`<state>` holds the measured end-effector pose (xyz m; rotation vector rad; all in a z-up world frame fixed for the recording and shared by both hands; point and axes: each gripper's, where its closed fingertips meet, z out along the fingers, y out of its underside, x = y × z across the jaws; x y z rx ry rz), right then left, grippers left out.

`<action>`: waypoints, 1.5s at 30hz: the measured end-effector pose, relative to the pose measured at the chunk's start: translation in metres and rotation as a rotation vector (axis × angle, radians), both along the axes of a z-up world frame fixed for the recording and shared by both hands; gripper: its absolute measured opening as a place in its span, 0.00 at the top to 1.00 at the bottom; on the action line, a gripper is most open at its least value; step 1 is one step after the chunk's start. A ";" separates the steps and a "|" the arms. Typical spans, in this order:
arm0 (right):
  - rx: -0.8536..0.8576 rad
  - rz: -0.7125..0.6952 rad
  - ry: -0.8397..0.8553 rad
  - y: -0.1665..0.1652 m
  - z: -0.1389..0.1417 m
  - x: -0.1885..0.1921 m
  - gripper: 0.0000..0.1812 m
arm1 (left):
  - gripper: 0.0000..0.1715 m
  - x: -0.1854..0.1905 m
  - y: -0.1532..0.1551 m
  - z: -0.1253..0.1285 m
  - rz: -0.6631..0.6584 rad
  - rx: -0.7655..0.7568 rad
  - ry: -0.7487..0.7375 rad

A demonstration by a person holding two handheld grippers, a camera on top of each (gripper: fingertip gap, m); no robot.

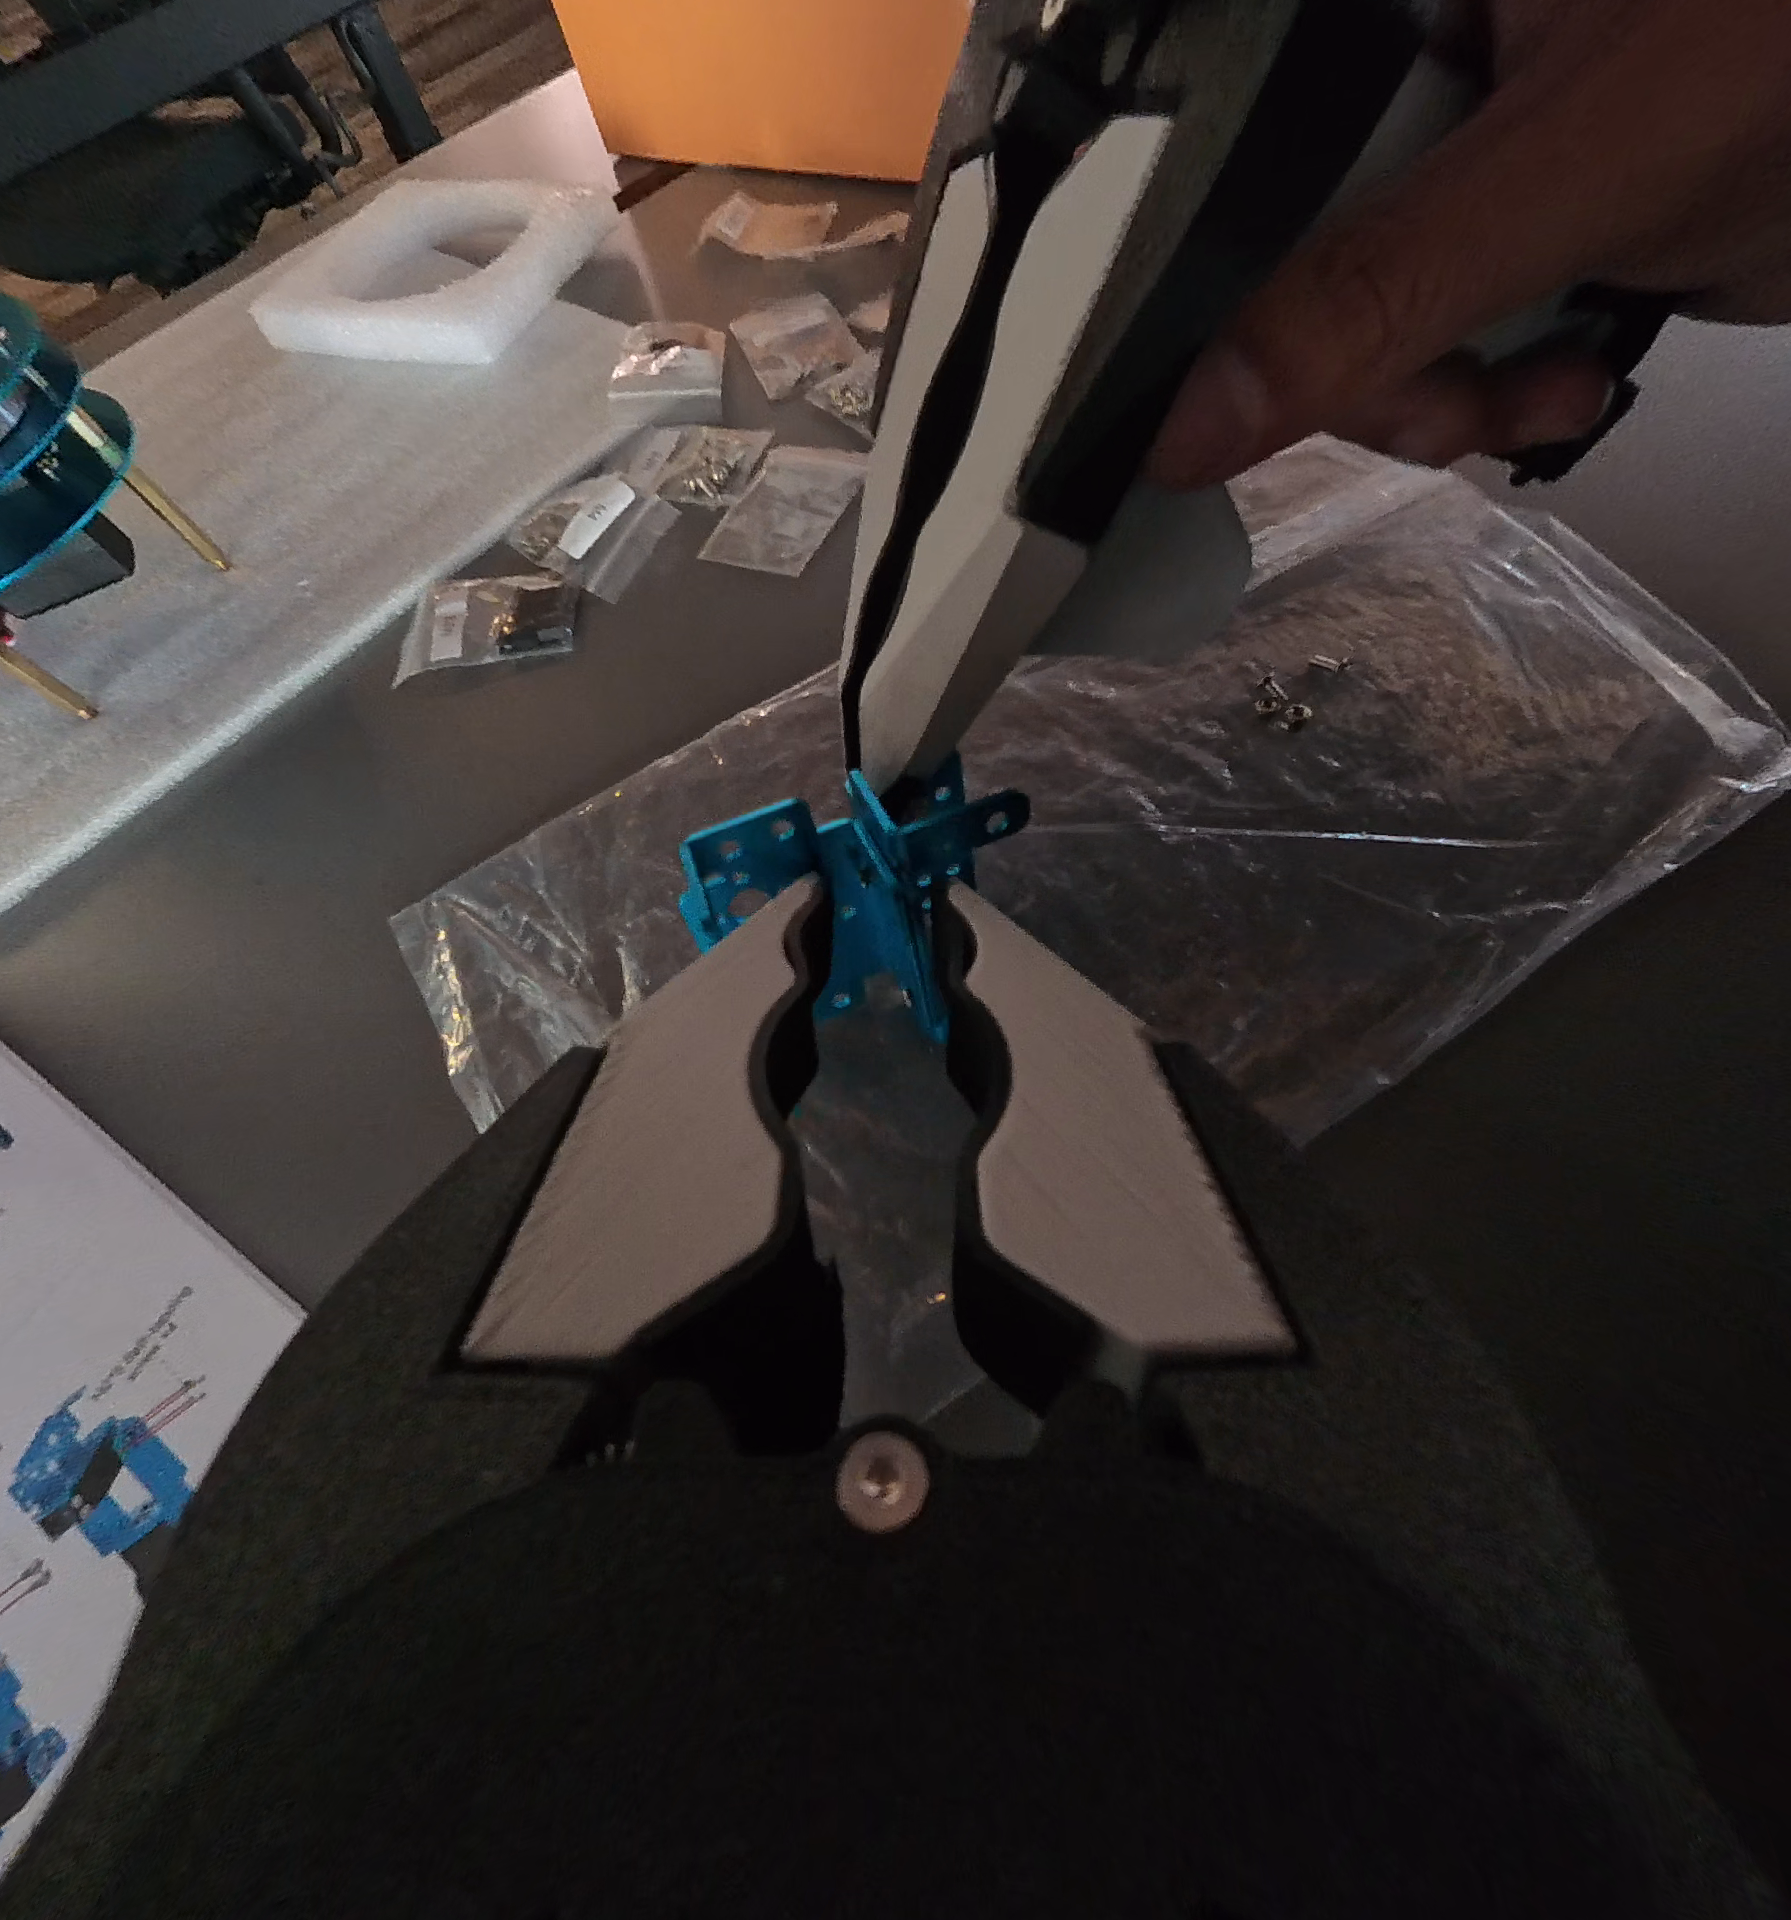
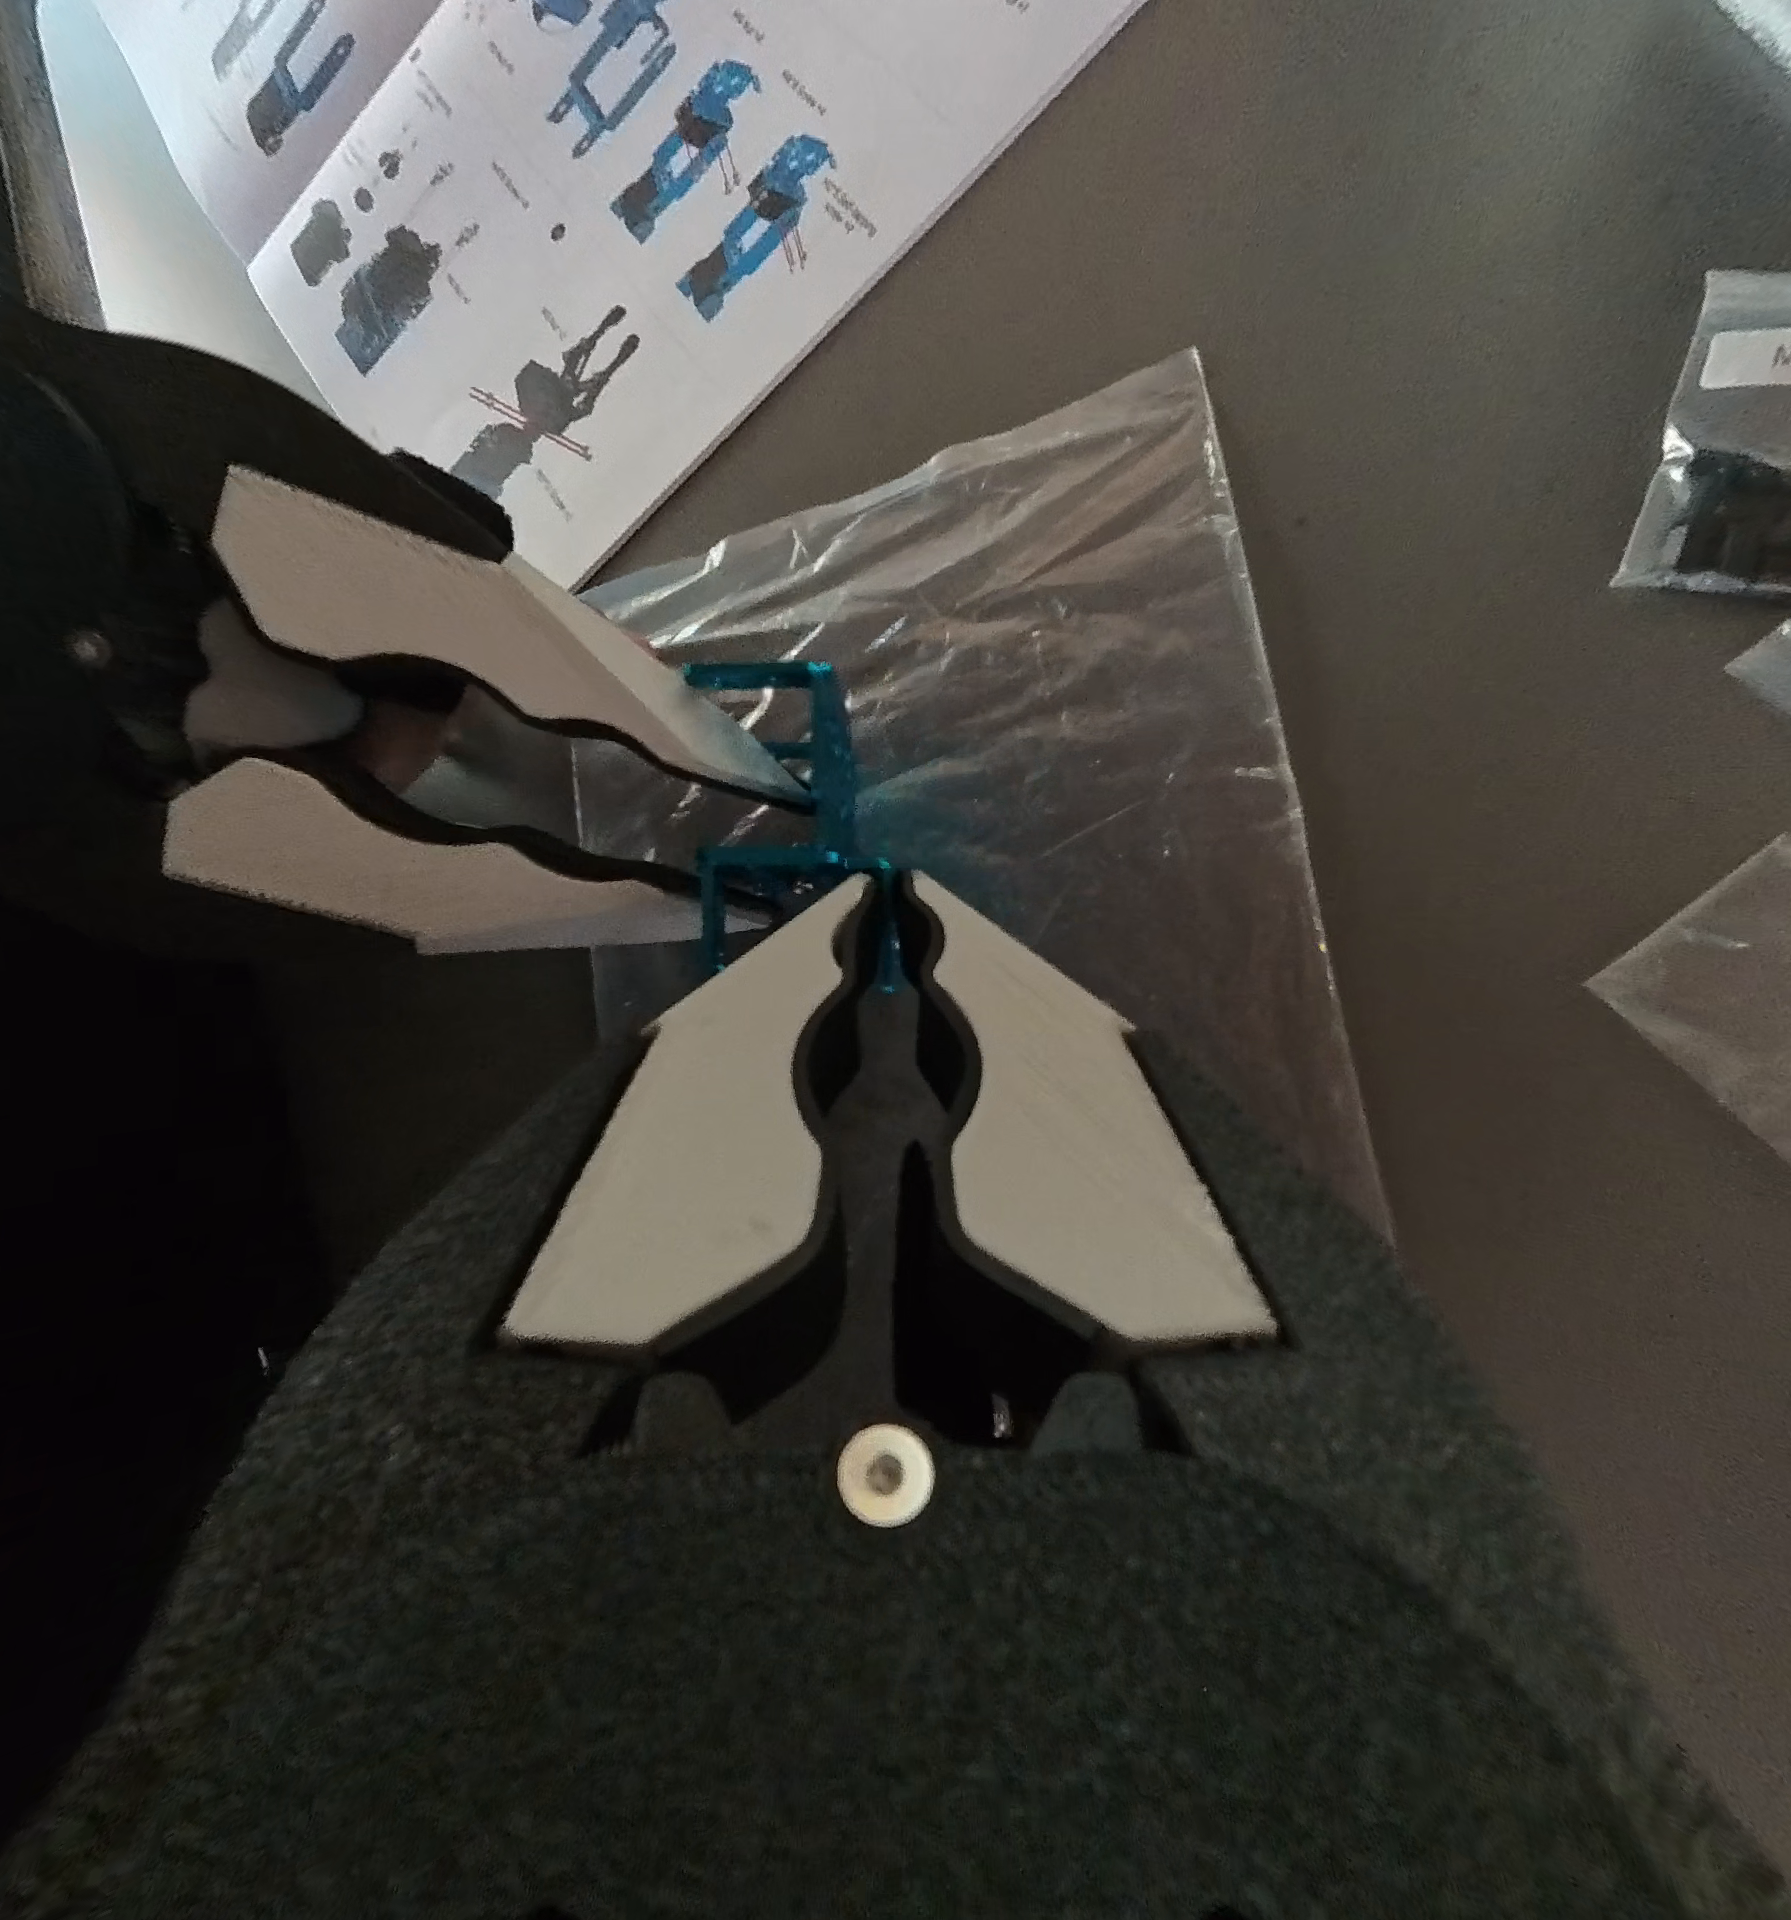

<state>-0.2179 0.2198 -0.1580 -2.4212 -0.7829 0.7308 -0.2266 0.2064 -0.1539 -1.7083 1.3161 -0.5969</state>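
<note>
blue perforated metal bracket [image 1: 875,894] pinched by both tools above a clear plastic bag [image 1: 1286,831]: left gripper [image 1: 883,896] clamped on its near end, right gripper [image 1: 886,774] coming in from twelve o'clock, nipped tight on the far flange. instruction sheet [image 1: 29,1351] at eight o'clock, small screw bags [image 1: 579,530] at eleven.

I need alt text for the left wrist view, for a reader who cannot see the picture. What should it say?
The left gripper is shut on a blue metal bracket, and the right gripper pinches the same bracket from above. Under them a clear plastic bag lies on a grey table; small bags of screws and a white foam frame lie farther back.
</note>
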 end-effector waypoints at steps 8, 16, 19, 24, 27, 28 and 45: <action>0.033 0.031 -0.027 0.002 0.001 -0.004 1.00 | 0.94 -0.001 0.000 0.001 0.011 0.002 -0.008; 0.011 0.034 0.034 -0.004 0.002 -0.006 0.94 | 0.96 -0.002 0.000 -0.001 0.036 0.003 -0.002; -0.017 0.024 0.059 -0.005 0.002 -0.007 0.93 | 0.96 -0.002 0.000 -0.001 0.038 0.007 0.002; -0.034 0.007 0.080 -0.005 0.003 -0.005 0.91 | 0.98 -0.003 0.002 -0.001 0.051 0.008 0.000; -0.044 -0.004 0.083 -0.005 0.002 -0.002 0.90 | 0.98 -0.004 0.003 -0.001 0.057 0.001 -0.004; -0.050 -0.008 0.089 -0.006 0.001 -0.002 0.90 | 0.98 -0.004 0.003 -0.001 0.056 -0.001 -0.005; 0.077 0.058 0.076 -0.003 0.006 -0.007 0.94 | 0.98 -0.004 0.003 0.008 0.029 -0.108 -0.099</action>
